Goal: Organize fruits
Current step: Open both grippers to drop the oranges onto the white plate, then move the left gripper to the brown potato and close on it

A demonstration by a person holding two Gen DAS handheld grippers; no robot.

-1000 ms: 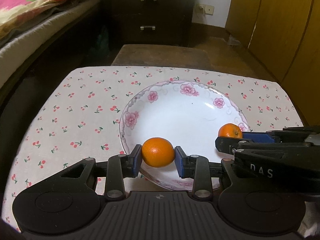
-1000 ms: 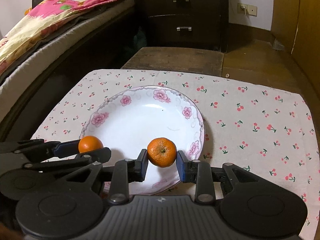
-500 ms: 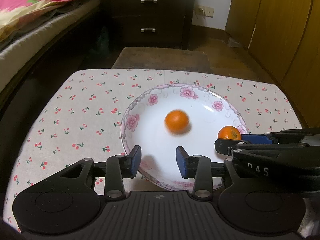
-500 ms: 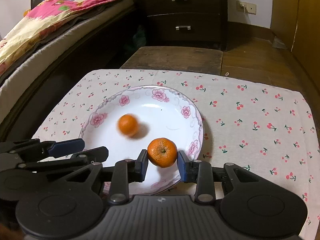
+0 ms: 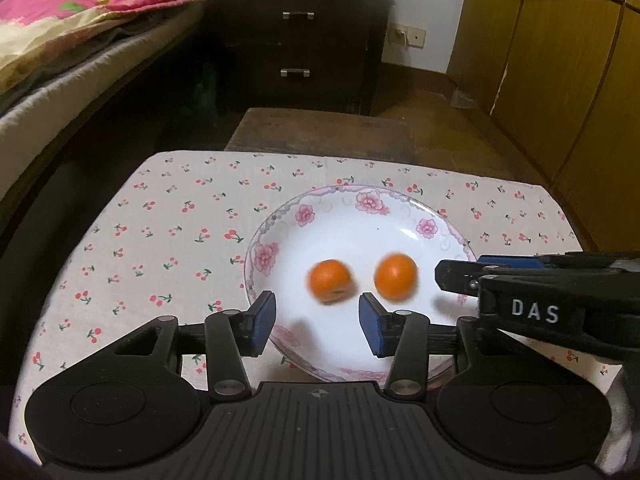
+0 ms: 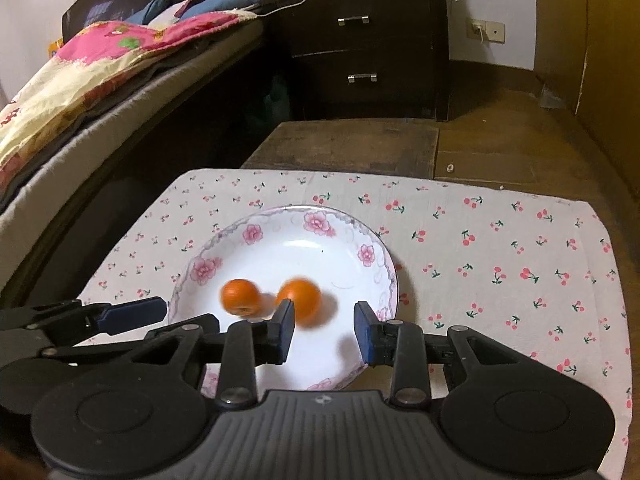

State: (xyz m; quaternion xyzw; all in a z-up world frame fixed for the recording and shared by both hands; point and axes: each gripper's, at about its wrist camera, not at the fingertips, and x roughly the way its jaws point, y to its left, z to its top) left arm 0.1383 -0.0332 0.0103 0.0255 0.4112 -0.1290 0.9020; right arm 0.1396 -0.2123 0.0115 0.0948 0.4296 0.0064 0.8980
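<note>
Now the left hand-held gripper (image 5: 317, 322) hangs over the near rim of the flowered plate (image 5: 280, 220), its blue pads spread after just opening, with nothing between them. Both oranges lie loose and blurred inside the plate, the left orange (image 5: 330, 275) just beside the right orange (image 5: 395, 271). Further right, the right hand-held gripper (image 6: 324, 330) is also parted and empty above the cherry-print counter (image 6: 500, 248).

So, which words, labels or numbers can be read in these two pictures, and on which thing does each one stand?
"DAS": white letters on the side of the right gripper, seen in the left wrist view.
The dark headboard in the right wrist view bears bluish marks, too blurred to read.
No other text shows.
</note>
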